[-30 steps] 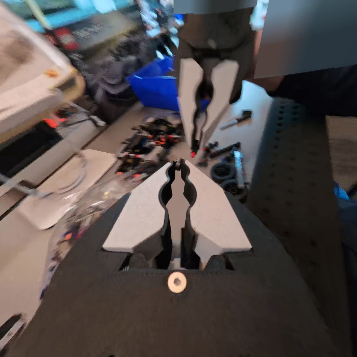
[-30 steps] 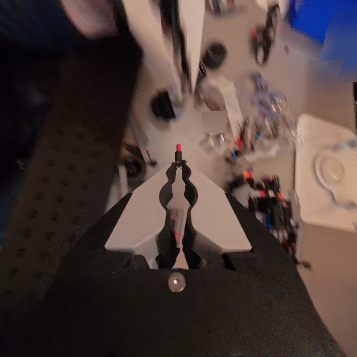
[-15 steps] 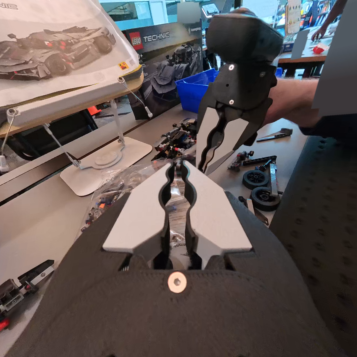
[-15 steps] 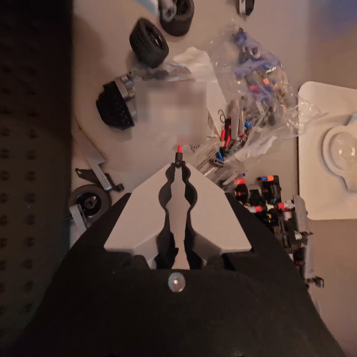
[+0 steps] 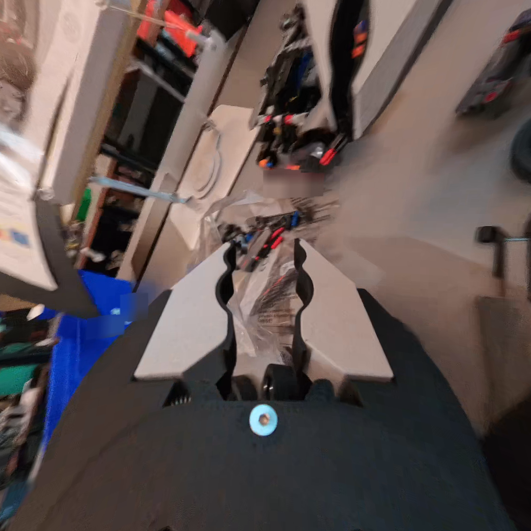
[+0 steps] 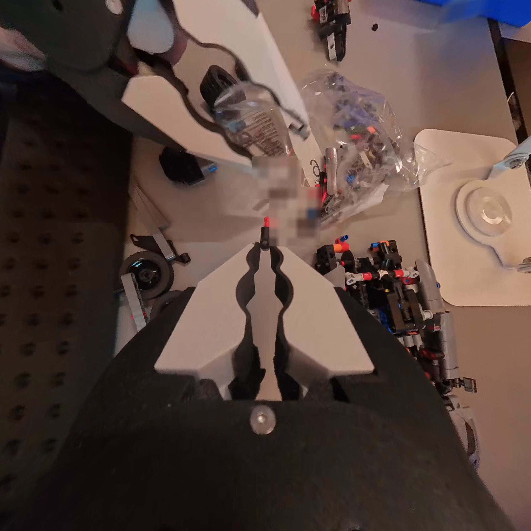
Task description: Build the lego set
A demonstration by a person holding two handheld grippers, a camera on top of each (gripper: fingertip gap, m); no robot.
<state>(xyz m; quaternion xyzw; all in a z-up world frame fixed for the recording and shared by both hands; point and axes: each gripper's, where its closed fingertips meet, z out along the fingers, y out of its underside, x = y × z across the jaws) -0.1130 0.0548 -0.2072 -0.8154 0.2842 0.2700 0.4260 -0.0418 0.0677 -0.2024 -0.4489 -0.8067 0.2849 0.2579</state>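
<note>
Two grippers are over the table point(image 6: 448, 86), and each is in a different state. The right gripper point(image 6: 265, 248) is clenched on a small pin point(image 6: 266, 230), black with a red end, which sticks out past the tips. The left gripper point(image 5: 263, 244) has its jaws spread apart with nothing between the tips; in its own view it points at a clear bag point(image 5: 267, 304) of small parts, and the picture is very blurred. In the right wrist view the left gripper point(image 6: 275, 138) hangs over this same bag point(image 6: 253, 120), near a black wheel point(image 6: 217, 79).

The half-built car point(image 6: 402, 298) lies toward the right side of the table, just beside the white base point(image 6: 474, 218) of a stand. A second bag point(image 6: 362, 135) lies next to the first one. One more wheel point(image 6: 148, 274) is near the left edge, beside the dark perforated mat point(image 6: 57, 230).

I think several things could go wrong from here. The pin is held only by its black end at the very tips, so a small knock or a little less squeeze could let it fall into the loose parts, where it is hard to find. The bag is thin and slippery; if the left gripper closes on it, it may take only a fold of film, and the parts inside could spill or drag. Both grippers are near each other, so a quick move may make them touch.
</note>
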